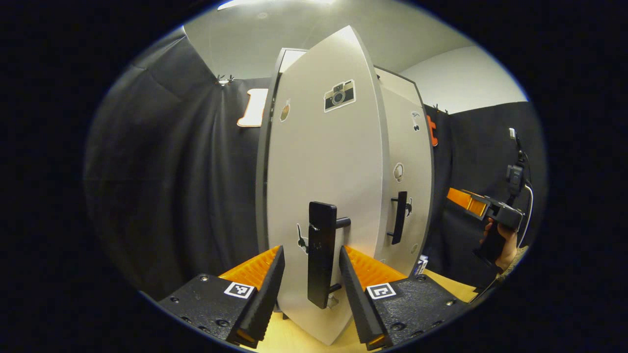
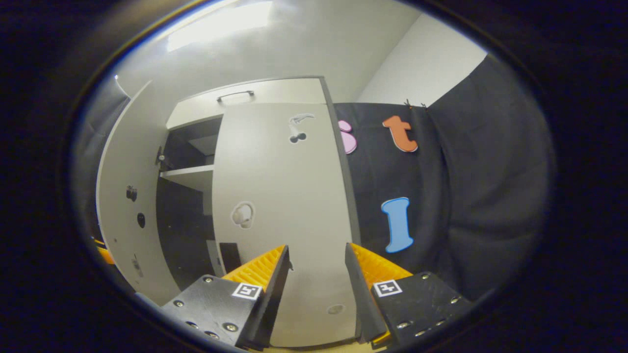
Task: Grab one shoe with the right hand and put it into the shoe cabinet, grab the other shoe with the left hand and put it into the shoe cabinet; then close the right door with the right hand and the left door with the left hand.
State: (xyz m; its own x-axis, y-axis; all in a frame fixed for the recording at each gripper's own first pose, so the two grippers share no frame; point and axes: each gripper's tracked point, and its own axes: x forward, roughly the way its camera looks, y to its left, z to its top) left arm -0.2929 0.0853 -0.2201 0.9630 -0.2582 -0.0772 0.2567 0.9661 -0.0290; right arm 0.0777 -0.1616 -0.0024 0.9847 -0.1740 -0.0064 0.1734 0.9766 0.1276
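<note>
Nowhere legible writing — camera sticker (image 1: 339, 95) wordless.

Light comes from overhead: a bright ceiling strip (image 1: 274, 4) glows at twelve o'clock in the left gripper view, and a washed-out glare patch (image 2: 221, 27) sits near eleven o'clock in the right gripper view. The pale doors (image 1: 324, 162) catch it evenly, without hard shadows; the open cabinet interior (image 2: 184, 215) stays dark. The black cloth (image 1: 171, 171) soaks up light and looks dim. Fisheye bending bows straight door edges, stronger toward the rims. Both views are fairly sharp, slightly soft at the edges.
</note>
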